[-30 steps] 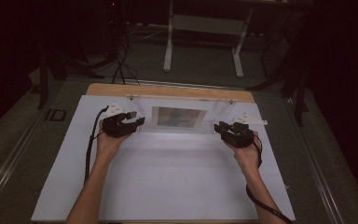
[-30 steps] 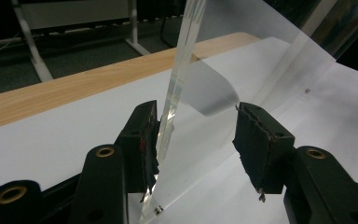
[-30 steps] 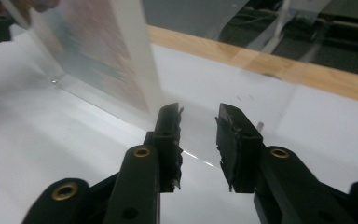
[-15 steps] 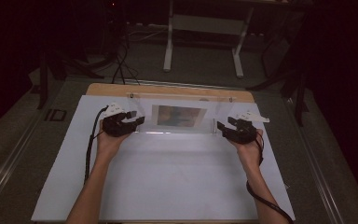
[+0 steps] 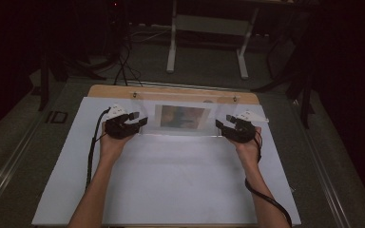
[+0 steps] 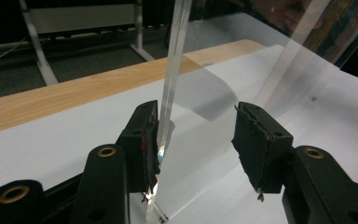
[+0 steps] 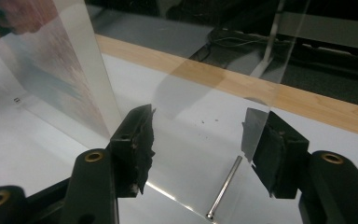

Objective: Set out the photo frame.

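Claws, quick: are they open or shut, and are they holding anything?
Left claw: open, straddling the edge of the clear acrylic picture frame, one pad touching it, not clamped.
Right claw: open, around the frame's other end, not gripping.

Your desk (image 5: 171, 91) shows a wooden far edge — a white sheet (image 5: 171, 180) covers the rest, a clear acrylic frame (image 5: 180, 118) standing on it.

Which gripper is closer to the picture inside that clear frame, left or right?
Left, narrowly. The left gripper is at the clear frame's left end, a short gap from the picture. The right gripper is at the frame's right end, a slightly wider clear margin away.
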A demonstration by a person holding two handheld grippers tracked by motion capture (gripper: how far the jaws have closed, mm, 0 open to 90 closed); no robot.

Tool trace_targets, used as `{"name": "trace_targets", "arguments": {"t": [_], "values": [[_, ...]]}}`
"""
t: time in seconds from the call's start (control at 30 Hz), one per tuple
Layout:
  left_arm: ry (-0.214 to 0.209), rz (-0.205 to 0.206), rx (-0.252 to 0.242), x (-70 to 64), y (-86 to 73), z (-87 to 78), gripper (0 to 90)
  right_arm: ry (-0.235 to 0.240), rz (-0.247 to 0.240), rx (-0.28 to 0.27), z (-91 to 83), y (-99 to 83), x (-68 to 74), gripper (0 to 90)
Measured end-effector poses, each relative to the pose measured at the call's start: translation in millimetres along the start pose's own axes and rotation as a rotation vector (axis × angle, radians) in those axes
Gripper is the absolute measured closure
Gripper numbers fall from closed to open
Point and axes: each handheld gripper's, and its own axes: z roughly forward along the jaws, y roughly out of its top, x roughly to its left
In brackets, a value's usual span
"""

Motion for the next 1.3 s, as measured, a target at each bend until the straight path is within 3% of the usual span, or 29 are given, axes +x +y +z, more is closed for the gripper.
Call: {"name": "trace_targets", "arguments": {"t": [0.27, 0.47, 0.67, 0.87, 1.3], "values": [[0.029, 0.009, -0.009, -1.5, 0.0, 2.9, 50.6, -0.001, -0.011, 0.003, 1.6, 1.1, -2.5, 45.7], [0.083, 0.030, -0.016, -5.3, 1.1, 6.6, 50.4, -0.020, -0.018, 0.001, 4.3, 2.3, -2.5, 46.7], [0.095, 0.020, 0.001, -5.6, 4.7, 8.8, 50.4, -0.032, -0.018, 0.003, 6.8, 4.1, -3.0, 46.7], [0.094, 0.006, 0.007, -6.3, 6.3, 9.5, 50.5, -0.038, -0.018, 0.006, 5.4, 5.6, -3.0, 46.5], [0.057, -0.023, 0.040, -11.9, 15.0, 0.3, 50.7, -0.041, 0.009, 0.009, -14.3, 13.8, 4.4, 46.7]]}}
